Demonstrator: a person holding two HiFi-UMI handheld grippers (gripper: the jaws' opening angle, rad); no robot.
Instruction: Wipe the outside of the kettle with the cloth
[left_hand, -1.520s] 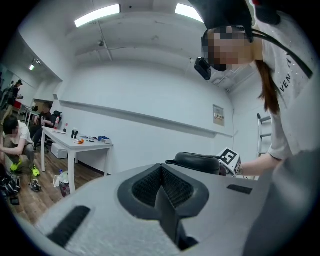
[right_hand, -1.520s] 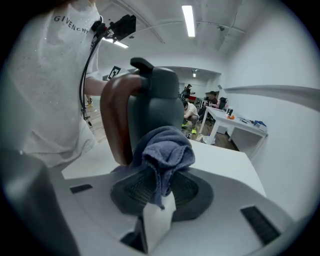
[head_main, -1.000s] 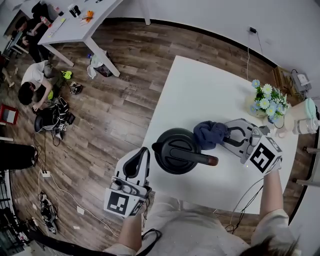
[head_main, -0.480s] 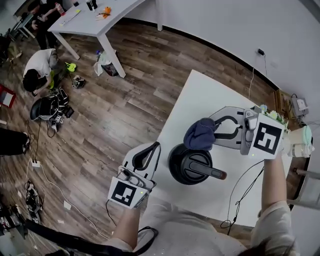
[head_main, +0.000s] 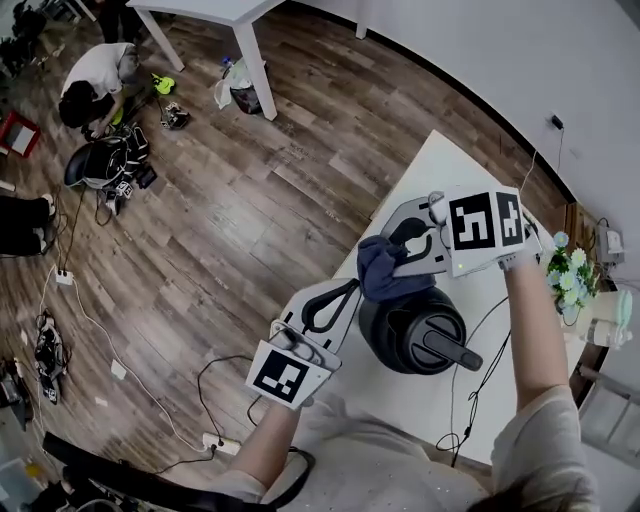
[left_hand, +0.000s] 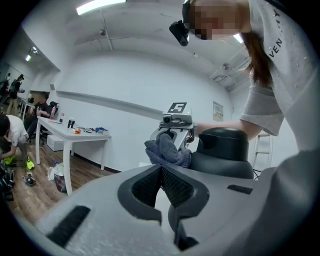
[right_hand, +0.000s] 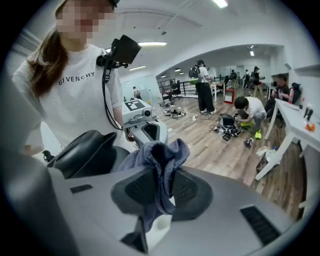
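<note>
A black kettle with a lid and handle stands near the left edge of the white table. My right gripper is shut on a dark blue cloth, which lies against the kettle's upper left side. In the right gripper view the cloth bunches up between the jaws beside the kettle. My left gripper hovers just left of the kettle, shut with nothing in it. The left gripper view has the cloth and kettle straight ahead of its closed jaws.
A vase of flowers stands at the table's right side, with a cable trailing off the front. Wooden floor lies left of the table. People crouch by bags at the far left near another white table.
The right gripper has carried the cloth from the kettle's right side over to its left side. The left gripper now sits closer to the kettle. The head view has swung.
</note>
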